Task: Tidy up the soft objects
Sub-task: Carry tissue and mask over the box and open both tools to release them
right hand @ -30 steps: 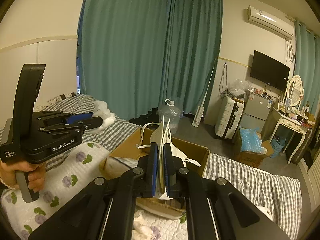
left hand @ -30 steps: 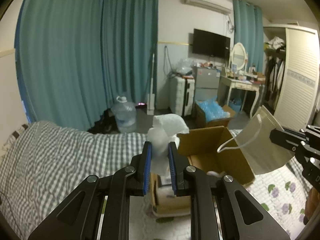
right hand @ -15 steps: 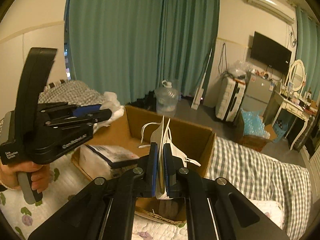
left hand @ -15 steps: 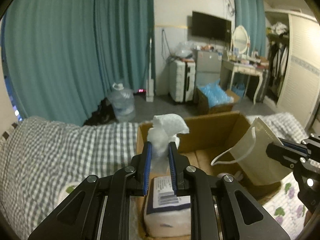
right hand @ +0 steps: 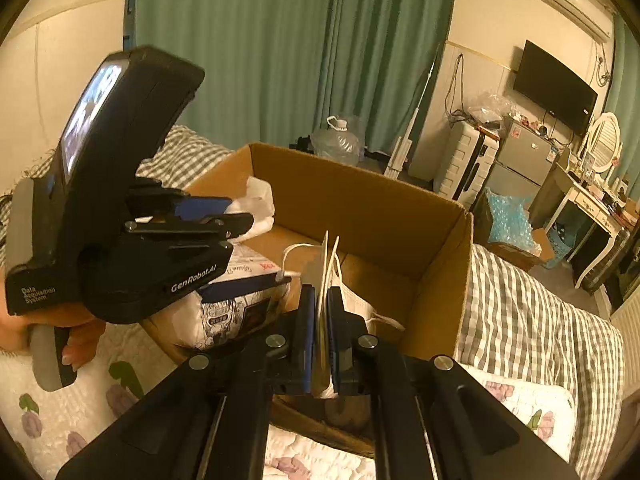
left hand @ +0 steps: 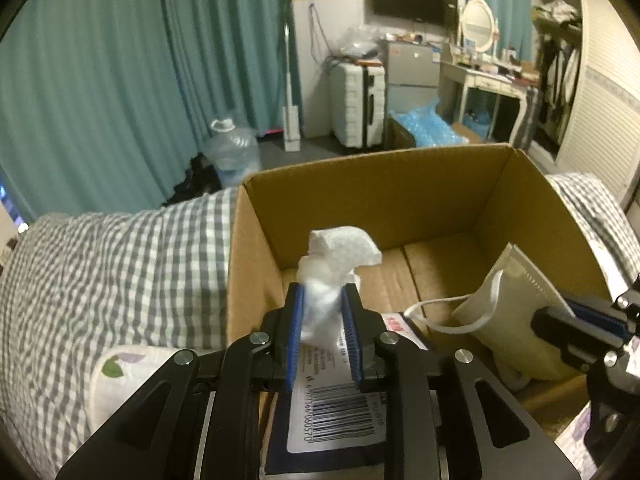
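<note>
An open cardboard box (left hand: 372, 196) stands on the bed; it also shows in the right wrist view (right hand: 360, 204). My left gripper (left hand: 323, 300) is shut on a crumpled white tissue wad (left hand: 334, 256) and holds it over the box's near left part, above a wrapped tissue pack with a barcode (left hand: 336, 416). My right gripper (right hand: 320, 300) is shut on a folded white face mask (right hand: 326, 264) and holds it inside the box's right side. The mask (left hand: 508, 304) and the right gripper (left hand: 576, 324) also show in the left wrist view. The left gripper (right hand: 236, 212) with the tissue wad (right hand: 258, 204) shows in the right wrist view.
The bed has a grey checked cover (left hand: 104, 264) and a white floral quilt (right hand: 80, 400). Beyond the bed are teal curtains (left hand: 160, 60), a water jug (left hand: 232, 152), a white suitcase (left hand: 356, 104), a box of blue packing (left hand: 424, 128) and a dressing table (left hand: 492, 80).
Both grippers have moved forward and down over the cardboard box, still holding the tissue wad and the mask. The box now fills the middle of both views.
</note>
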The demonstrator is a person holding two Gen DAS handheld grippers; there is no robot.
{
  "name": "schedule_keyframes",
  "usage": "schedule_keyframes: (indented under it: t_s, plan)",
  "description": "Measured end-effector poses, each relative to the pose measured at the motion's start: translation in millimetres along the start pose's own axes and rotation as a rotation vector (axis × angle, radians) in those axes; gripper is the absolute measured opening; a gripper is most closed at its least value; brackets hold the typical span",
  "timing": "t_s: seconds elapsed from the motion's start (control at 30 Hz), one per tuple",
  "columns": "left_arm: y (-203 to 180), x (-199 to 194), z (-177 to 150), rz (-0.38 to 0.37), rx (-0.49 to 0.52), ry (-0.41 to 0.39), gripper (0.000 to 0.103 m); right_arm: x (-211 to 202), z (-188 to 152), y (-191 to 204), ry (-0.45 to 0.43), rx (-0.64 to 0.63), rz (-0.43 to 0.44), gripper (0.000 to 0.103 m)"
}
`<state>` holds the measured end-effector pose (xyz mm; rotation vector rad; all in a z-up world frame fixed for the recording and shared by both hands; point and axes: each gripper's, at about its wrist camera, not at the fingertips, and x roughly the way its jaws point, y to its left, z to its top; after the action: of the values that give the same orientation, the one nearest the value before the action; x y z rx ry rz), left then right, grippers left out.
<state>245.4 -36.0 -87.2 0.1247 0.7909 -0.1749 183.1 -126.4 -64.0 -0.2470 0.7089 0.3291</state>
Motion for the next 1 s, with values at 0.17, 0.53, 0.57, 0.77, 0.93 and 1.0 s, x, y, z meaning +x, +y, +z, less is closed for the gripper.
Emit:
schedule_keyframes:
  t_s: [0.17, 0.53, 0.57, 0.77, 0.93, 1.0]
  plan:
    - [-1, -5, 4, 0.007, -0.013, 0.013, 0.027, -8, 2, -5, -0.013, 0.014, -0.009, 0.013]
    - [14, -75, 11, 0.02, -0.074, -0.201, 0.084, -56, 17, -17, -0.117, 0.043, -0.066, 0.051]
    - [15, -82, 11, 0.022, -0.08, -0.209, 0.084, -62, 18, -16, -0.13, 0.041, -0.071, 0.052]
    - [25, -119, 6, 0.026, -0.105, -0.246, 0.084, -101, 19, -2, -0.205, 0.001, -0.085, 0.064]
    - [28, -154, -2, 0.038, -0.108, -0.292, 0.084, -137, 21, 7, -0.267, -0.014, -0.112, 0.091]
    - [31, -169, -5, 0.038, -0.122, -0.319, 0.084, -150, 21, 10, -0.283, -0.012, -0.125, 0.091]
